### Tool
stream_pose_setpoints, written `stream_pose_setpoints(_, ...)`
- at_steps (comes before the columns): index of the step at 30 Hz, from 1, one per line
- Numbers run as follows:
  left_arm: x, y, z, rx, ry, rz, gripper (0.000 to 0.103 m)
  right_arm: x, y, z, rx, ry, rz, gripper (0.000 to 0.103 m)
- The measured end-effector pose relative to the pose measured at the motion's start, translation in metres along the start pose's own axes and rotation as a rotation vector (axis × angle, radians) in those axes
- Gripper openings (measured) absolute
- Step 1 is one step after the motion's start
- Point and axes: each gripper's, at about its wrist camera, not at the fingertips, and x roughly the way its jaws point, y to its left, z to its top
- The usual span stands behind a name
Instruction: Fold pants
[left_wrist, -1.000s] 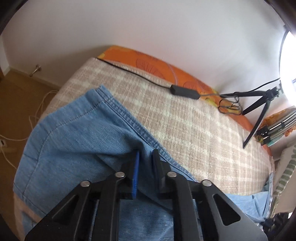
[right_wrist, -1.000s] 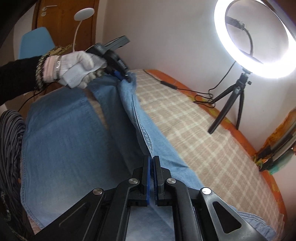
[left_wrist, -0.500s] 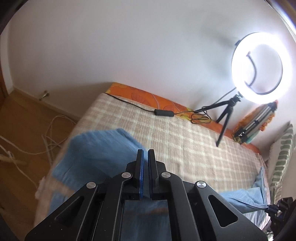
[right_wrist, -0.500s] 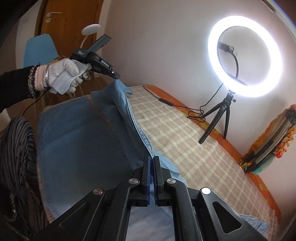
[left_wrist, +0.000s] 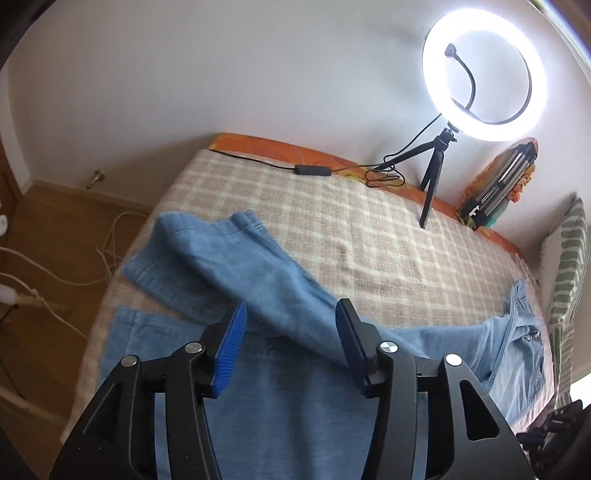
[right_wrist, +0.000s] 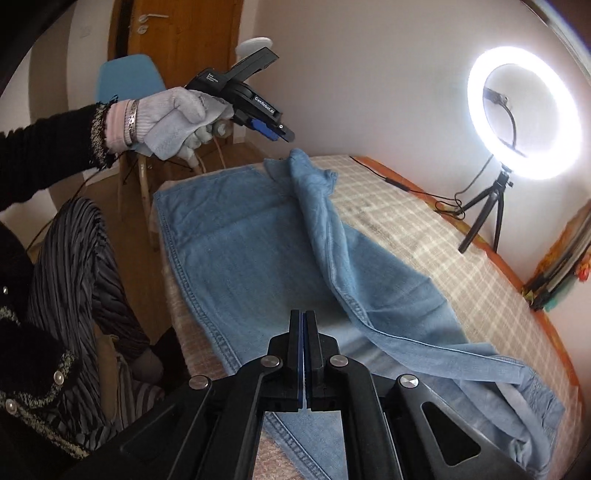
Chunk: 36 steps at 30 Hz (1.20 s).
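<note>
1. The pants (right_wrist: 258, 258), light blue denim, lie across the checked bedspread (left_wrist: 388, 236). One leg is flat along the left of the right wrist frame; the other crosses it in a rumpled ridge running from upper centre to lower right.
2. The left gripper (left_wrist: 288, 325) fills the lower centre of its own view. Its jaws have just been opening and stand apart, with nothing pressed between them and denim showing beyond the gap.
3. In the right wrist view a white-gloved left hand (right_wrist: 177, 118) holds that gripper at upper left, above the leg's end.
4. The right gripper (right_wrist: 303, 332), bottom centre, has its jaws together; whether cloth is caught between them I cannot tell.
5. A lit ring light (right_wrist: 522, 110) on a tripod stands at upper right.
</note>
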Motion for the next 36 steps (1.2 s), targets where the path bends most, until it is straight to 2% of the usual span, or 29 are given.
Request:
stream_pose_setpoints(1,0.01,-0.008,0.005,0.003,0.013,0.004,0.051,0.003,-0.005,0.001,0.022,0.008,0.006,0.006)
stream_pose_setpoints(2,0.022,-0.015,0.012,0.002,0.029,0.012,0.055,0.006,-0.011,0.001,0.049,0.011,0.002,0.022)
stream_pose_setpoints(4,0.041,-0.026,0.02,0.0,0.056,0.033,0.058,0.012,-0.021,-0.003,0.111,0.03,0.008,0.036)
stream_pose_setpoints(6,0.066,-0.035,0.03,0.0,0.096,0.075,0.06,0.016,-0.035,-0.008,0.186,0.037,-0.009,0.037)
stream_pose_setpoints(7,0.076,-0.038,0.033,-0.004,0.111,0.1,0.06,0.017,-0.042,-0.011,0.229,0.041,-0.023,0.041)
stream_pose_setpoints(8,0.089,-0.042,0.035,0.002,0.13,0.136,0.06,0.019,-0.053,-0.015,0.293,0.046,-0.037,0.049)
stream_pose_setpoints(10,0.109,-0.044,0.033,0.02,0.164,0.191,0.06,0.02,-0.074,-0.024,0.424,0.049,-0.046,0.057)
stream_pose_setpoints(13,0.134,-0.039,0.021,0.045,0.214,0.274,0.06,0.017,-0.109,-0.045,0.64,0.033,-0.06,0.062)
stream_pose_setpoints(15,0.143,-0.031,0.013,0.04,0.227,0.296,0.06,0.016,-0.133,-0.06,0.77,0.019,-0.073,0.066)
stream_pose_setpoints(18,0.143,-0.028,0.005,0.065,0.191,0.287,0.058,0.023,-0.17,-0.083,0.982,0.016,-0.058,0.069)
stream_pose_setpoints(19,0.143,-0.028,0.004,0.08,0.182,0.277,0.048,0.028,-0.182,-0.089,1.042,0.019,-0.05,0.069)
stream_pose_setpoints(20,0.143,-0.028,0.002,0.089,0.177,0.26,0.03,0.034,-0.192,-0.095,1.103,0.023,-0.046,0.069)
stream_pose_setpoints(22,0.138,-0.027,0.0,0.104,0.174,0.228,0.013,0.045,-0.21,-0.102,1.205,0.018,-0.021,0.069)
stream_pose_setpoints(23,0.137,-0.025,0.0,0.108,0.166,0.233,0.008,0.05,-0.216,-0.104,1.247,0.004,-0.017,0.069)
stream_pose_setpoints(25,0.13,-0.017,0.002,0.065,0.136,0.199,0.008,0.056,-0.221,-0.105,1.258,-0.013,-0.028,0.067)
stream_pose_setpoints(27,0.116,-0.005,0.005,0.0,0.094,0.168,0.007,0.064,-0.223,-0.101,1.233,-0.016,-0.038,0.044)
stream_pose_setpoints(28,0.11,0.001,0.006,-0.023,0.076,0.153,0.007,0.068,-0.224,-0.101,1.231,-0.011,-0.032,0.028)
stream_pose_setpoints(30,0.092,0.01,0.007,-0.064,0.038,0.12,0.007,0.069,-0.225,-0.104,1.226,-0.008,-0.034,0.02)
stream_pose_setpoints(31,0.082,0.016,0.007,-0.082,0.012,0.106,0.006,0.067,-0.224,-0.102,1.21,-0.018,-0.043,0.009)
stream_pose_setpoints(33,0.061,0.028,0.005,-0.127,-0.028,0.061,0.006,0.058,-0.222,-0.096,1.162,-0.032,-0.076,0.006)
stream_pose_setpoints(36,0.03,0.041,-0.008,-0.153,-0.084,0.039,0.006,0.031,-0.214,-0.084,1.094,-0.094,-0.116,0.004)
